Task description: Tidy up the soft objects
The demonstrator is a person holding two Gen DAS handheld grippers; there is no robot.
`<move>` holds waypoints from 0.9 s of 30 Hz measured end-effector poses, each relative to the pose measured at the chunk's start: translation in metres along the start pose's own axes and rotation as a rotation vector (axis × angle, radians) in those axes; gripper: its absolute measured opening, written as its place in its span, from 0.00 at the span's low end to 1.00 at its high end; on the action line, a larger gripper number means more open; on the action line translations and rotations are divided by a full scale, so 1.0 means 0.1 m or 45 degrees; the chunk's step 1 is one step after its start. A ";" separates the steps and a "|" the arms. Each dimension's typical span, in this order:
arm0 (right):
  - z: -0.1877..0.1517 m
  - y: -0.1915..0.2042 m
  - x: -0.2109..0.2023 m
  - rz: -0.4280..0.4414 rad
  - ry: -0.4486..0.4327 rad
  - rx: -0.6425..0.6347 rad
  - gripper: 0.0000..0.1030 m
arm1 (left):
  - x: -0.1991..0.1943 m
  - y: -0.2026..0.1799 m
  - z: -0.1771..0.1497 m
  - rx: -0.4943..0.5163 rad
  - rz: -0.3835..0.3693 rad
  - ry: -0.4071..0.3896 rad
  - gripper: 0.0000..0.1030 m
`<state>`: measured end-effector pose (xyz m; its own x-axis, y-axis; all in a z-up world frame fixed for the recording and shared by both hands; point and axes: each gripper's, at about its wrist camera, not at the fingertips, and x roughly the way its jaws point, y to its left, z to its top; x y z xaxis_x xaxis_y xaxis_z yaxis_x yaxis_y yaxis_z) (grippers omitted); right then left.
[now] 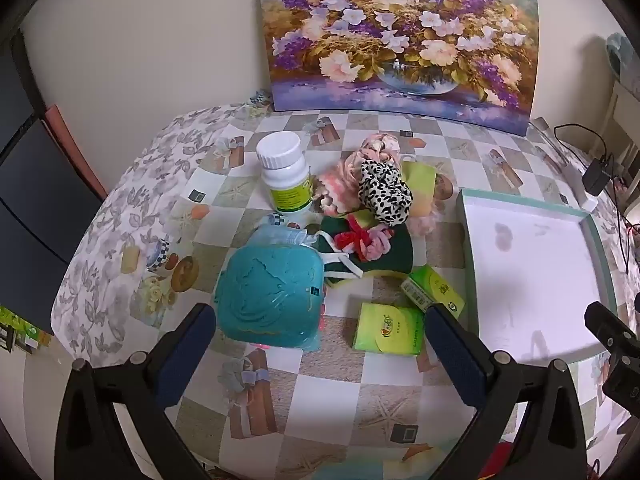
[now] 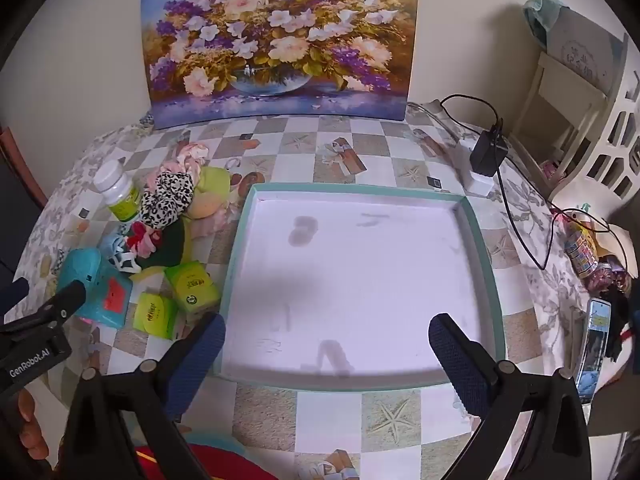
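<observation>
A pile of soft things lies on the checkered table: a teal soft pack (image 1: 269, 294), a dark green cloth (image 1: 384, 254) with a red and pink yarn tie (image 1: 362, 240), a leopard-print scrunchie (image 1: 384, 194), pink fabric (image 1: 360, 172) and a yellow-green cloth (image 1: 420, 184). The pile also shows in the right wrist view, with the scrunchie (image 2: 166, 200) on top. A shallow white tray with a teal rim (image 2: 476, 240) lies to the right, nothing in it. My left gripper (image 1: 320, 348) is open and empty just before the teal pack. My right gripper (image 2: 326, 344) is open and empty over the tray's near edge.
A white pill bottle (image 1: 285, 176) stands behind the pile. Two green boxes (image 1: 434, 286) (image 1: 388, 328) lie between pile and tray. A flower painting (image 1: 400, 32) leans on the wall. A charger and cables (image 2: 486, 156) and a phone (image 2: 596, 344) lie at the right.
</observation>
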<state>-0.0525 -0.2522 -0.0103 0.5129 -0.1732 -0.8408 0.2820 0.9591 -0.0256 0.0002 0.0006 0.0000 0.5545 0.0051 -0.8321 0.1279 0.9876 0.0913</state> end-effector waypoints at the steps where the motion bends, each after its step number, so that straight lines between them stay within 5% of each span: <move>1: 0.00 -0.01 0.00 0.007 0.002 0.007 1.00 | 0.00 0.01 0.00 0.002 0.001 0.000 1.00; 27: 0.00 -0.03 -0.02 0.000 -0.002 0.021 1.00 | -0.02 -0.04 0.00 0.028 0.027 -0.004 1.00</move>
<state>-0.0542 -0.2544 -0.0081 0.5140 -0.1735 -0.8401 0.2951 0.9553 -0.0168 -0.0010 -0.0030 0.0015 0.5598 0.0257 -0.8282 0.1341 0.9835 0.1211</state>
